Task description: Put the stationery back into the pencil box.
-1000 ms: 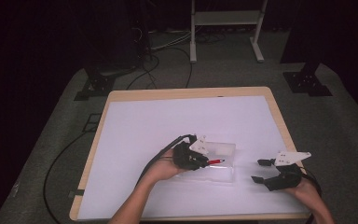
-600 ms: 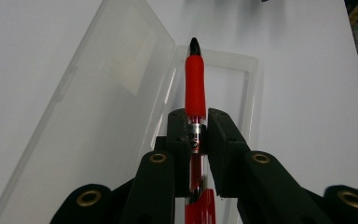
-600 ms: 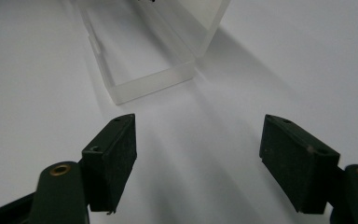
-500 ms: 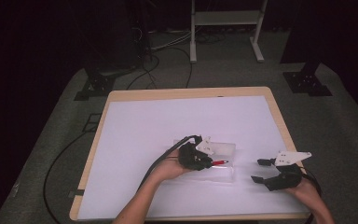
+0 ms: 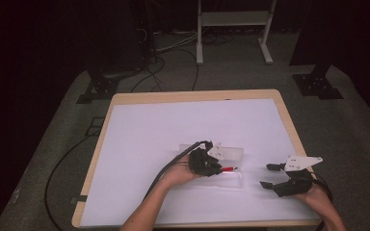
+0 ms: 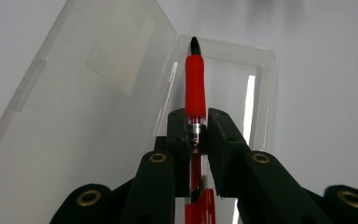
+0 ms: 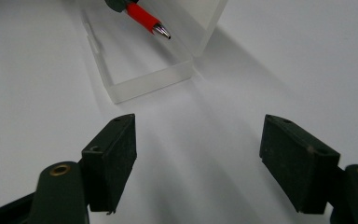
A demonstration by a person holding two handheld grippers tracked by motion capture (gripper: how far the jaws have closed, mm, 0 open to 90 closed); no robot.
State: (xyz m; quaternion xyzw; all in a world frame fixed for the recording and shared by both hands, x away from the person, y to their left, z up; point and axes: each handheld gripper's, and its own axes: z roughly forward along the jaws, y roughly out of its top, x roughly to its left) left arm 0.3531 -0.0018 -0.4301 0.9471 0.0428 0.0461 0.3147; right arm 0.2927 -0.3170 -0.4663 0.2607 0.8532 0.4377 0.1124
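In the high view the white tabletop [image 5: 173, 130] is evenly lit from above while the surrounding floor and background sink into near black, and the picture is soft and grainy. In the left gripper view the clear case [image 6: 98, 93] beyond the fingers carries bright glare streaks. In the right gripper view the fingers cast faint shadows ahead of themselves, and the nearest parts are slightly blurred.

A white table [image 5: 149, 130] on grey carpet [image 5: 53, 144], black cables [image 5: 173, 43] and a metal stand [image 5: 231, 29] behind
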